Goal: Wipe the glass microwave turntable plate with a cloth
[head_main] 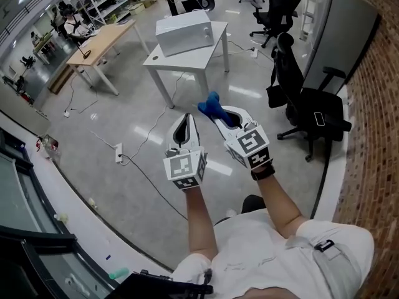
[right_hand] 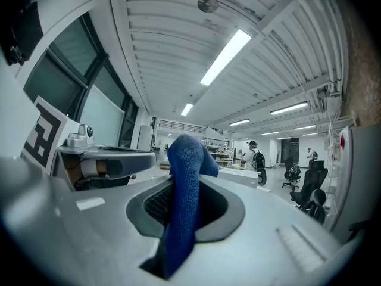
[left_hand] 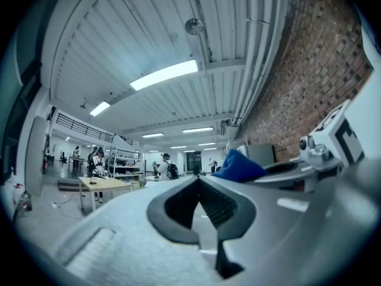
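- The pale polished floor point(head_main: 124, 104) fills most of my head view, with cables trailing across it.
- A black office chair point(head_main: 305, 101) stands at the right, against the brick wall.
- At the far left I see a long wooden desk point(head_main: 103, 39), well apart from everything I am handling.
- A white worktop point(head_main: 199, 56) stands far ahead of me, near the middle of the room.
- A white microwave point(head_main: 185, 31) sits on that worktop, towards its far side.
- The left gripper point(head_main: 186, 116) is held out over the floor, near me and well short of the worktop. In its own view its jaws meet at the tips point(left_hand: 199, 179) with nothing between them.
- The right gripper point(head_main: 218, 114) is just beside it, to its right, pointing towards the worktop.
- The blue cloth point(head_main: 211, 106) is clamped in the right gripper. In that gripper's view the cloth point(right_hand: 181, 213) runs up between the closed jaws and bunches in a rounded fold above the tips.
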### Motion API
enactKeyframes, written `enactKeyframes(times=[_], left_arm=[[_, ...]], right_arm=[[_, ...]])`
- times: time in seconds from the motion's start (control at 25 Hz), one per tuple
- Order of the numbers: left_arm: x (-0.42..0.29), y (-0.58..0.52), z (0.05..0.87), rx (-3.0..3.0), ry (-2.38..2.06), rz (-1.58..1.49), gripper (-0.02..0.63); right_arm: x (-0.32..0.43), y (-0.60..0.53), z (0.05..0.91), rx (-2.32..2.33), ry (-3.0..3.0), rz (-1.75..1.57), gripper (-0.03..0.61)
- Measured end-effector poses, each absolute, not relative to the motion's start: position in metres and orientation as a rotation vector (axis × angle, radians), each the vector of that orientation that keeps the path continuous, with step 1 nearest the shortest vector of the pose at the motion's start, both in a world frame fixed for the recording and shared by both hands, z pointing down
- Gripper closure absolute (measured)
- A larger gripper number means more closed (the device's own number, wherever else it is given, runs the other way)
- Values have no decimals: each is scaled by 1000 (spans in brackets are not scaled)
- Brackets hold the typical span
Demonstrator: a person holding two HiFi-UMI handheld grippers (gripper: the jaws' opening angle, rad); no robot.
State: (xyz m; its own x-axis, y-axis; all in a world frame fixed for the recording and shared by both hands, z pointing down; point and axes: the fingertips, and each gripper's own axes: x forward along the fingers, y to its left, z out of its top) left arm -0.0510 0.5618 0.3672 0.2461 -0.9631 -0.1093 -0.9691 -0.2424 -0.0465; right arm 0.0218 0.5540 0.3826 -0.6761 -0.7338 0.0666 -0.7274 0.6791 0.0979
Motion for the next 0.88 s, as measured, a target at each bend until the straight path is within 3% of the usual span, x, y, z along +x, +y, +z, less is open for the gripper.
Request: enactKeyframes(times=[0.48,0.88], left_arm=[[-73,426,382,-2241,1968,-38,615],[-21,287,357,-2233,1960,-119,618]], right_arm=[[15,424,390,1153,-2832,-97,517],[59,279,361,1235,-2790,-140,522]])
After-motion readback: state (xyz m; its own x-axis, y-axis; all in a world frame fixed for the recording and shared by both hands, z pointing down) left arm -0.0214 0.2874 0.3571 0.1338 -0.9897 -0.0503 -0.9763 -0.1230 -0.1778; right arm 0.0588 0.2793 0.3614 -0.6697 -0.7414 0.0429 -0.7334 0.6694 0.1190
